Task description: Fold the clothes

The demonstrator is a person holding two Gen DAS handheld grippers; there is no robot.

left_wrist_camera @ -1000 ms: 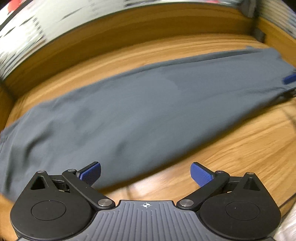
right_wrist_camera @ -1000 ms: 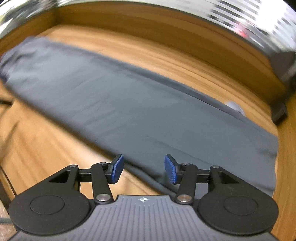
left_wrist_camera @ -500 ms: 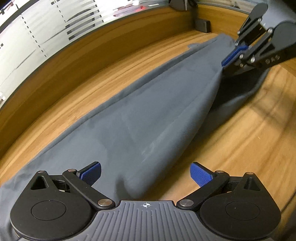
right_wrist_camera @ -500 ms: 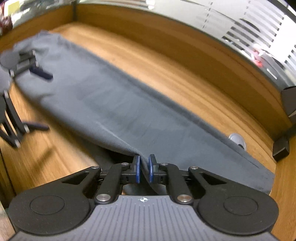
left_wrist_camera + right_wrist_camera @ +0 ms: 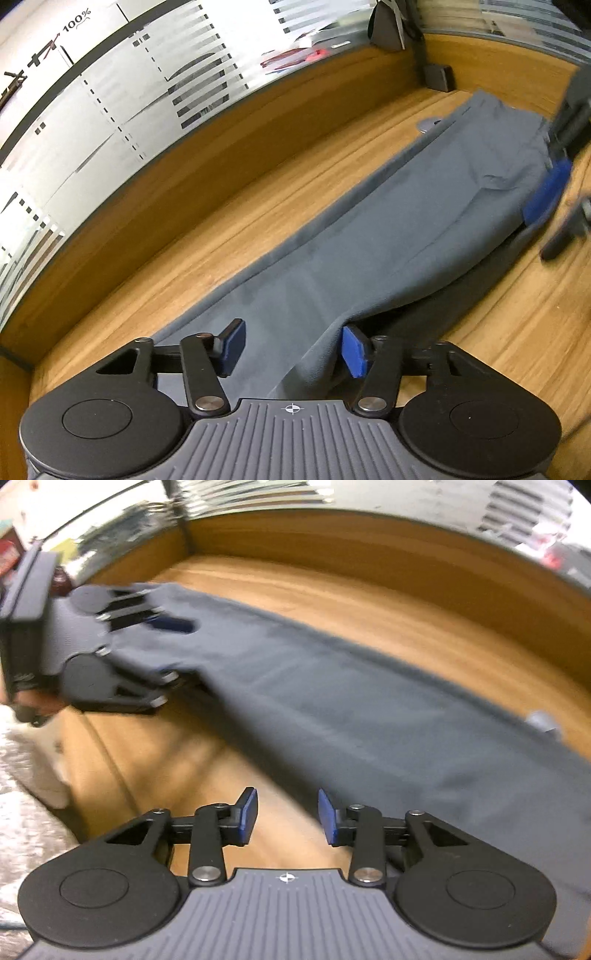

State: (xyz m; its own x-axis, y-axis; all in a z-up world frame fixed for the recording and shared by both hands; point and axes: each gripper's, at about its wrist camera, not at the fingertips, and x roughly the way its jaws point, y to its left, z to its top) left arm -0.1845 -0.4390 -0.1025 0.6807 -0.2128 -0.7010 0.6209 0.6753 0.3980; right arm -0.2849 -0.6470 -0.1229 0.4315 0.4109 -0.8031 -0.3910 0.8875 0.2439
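A long grey garment [image 5: 388, 229] lies stretched across the wooden table [image 5: 517, 332]. Its near end is bunched into a raised fold. My left gripper [image 5: 291, 343] is over that end and its jaws are closing. The fold stands between them: it brushes the right pad [image 5: 354, 350] and is clear of the left one. In the right wrist view the same garment [image 5: 369, 709] runs from upper left to right. My right gripper [image 5: 287, 812] hangs over bare wood beside its near edge, jaws opening, nothing between them. The left gripper [image 5: 173, 653] shows at the garment's far end.
A raised wooden rim [image 5: 258, 155] runs along the table's back under a frosted glass partition [image 5: 110, 110]. A small grey round fitting [image 5: 428, 123] sits in the tabletop beside the garment, and a black bracket [image 5: 437, 75] stands in the far corner.
My right gripper, shut on the garment's edge half a second ago, has let go and spread apart. My left gripper's wide jaws have narrowed around the fold at the other end.
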